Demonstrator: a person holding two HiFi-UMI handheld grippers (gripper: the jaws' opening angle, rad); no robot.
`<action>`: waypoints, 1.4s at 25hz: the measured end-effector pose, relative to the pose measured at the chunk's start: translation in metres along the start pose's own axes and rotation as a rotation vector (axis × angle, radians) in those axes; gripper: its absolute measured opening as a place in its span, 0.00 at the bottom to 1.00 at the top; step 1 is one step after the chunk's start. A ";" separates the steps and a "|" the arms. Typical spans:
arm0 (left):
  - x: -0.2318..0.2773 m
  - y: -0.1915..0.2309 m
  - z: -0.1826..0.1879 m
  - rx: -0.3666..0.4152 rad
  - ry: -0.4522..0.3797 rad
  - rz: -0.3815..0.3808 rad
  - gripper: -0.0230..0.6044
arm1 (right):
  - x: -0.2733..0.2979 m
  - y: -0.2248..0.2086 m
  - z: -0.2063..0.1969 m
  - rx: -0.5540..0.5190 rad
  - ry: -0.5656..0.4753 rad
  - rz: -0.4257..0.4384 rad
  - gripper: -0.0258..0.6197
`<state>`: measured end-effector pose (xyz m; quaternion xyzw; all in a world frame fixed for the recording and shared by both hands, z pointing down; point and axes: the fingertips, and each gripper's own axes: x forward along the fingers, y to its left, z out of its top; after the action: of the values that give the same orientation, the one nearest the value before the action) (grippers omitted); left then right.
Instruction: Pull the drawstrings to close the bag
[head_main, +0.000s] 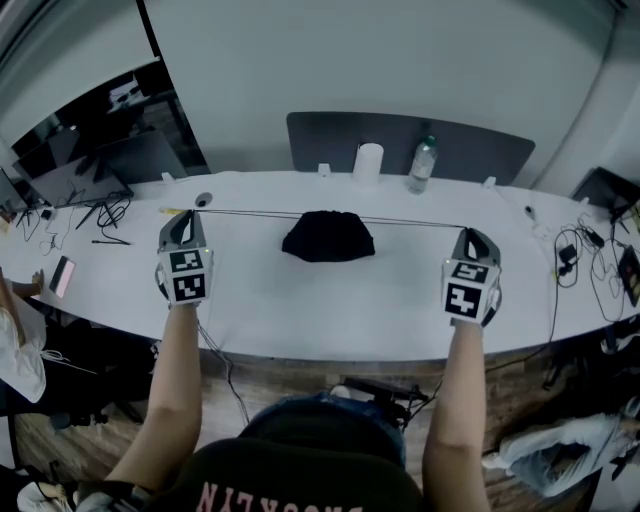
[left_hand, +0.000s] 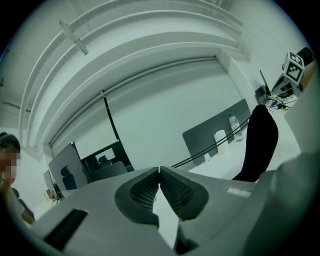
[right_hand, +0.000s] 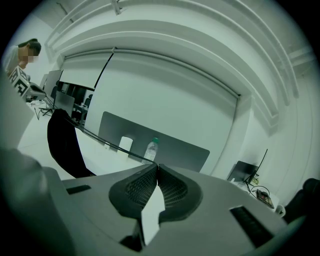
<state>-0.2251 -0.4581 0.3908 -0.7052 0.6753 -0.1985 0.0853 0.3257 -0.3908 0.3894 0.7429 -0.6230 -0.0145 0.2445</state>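
Black bag (head_main: 328, 237) bunched small at the middle of the surface (head_main: 330, 300), drawstrings (head_main: 250, 213) stretched taut to either side, left hand-held gripper (head_main: 186, 222) and right hand-held gripper (head_main: 472, 238) each pinching a cord end; looks nearly closed, only letting go left.

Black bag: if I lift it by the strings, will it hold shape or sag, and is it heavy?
Likely floppy: the black bag lies as a soft, bunched mound on the table, so expect sagging. Probably light: the taut drawstrings barely dip at it.
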 end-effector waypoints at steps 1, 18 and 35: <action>0.002 0.000 0.000 -0.029 0.001 -0.014 0.05 | 0.002 0.000 0.001 0.011 0.000 0.004 0.05; -0.003 -0.018 0.095 -0.251 -0.202 -0.027 0.05 | -0.016 0.031 0.132 0.098 -0.326 0.071 0.05; -0.042 -0.040 0.156 -0.270 -0.436 -0.045 0.05 | -0.058 0.076 0.152 0.072 -0.477 0.149 0.05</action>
<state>-0.1271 -0.4372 0.2576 -0.7513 0.6454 0.0482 0.1292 0.1936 -0.3970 0.2683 0.6786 -0.7163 -0.1493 0.0642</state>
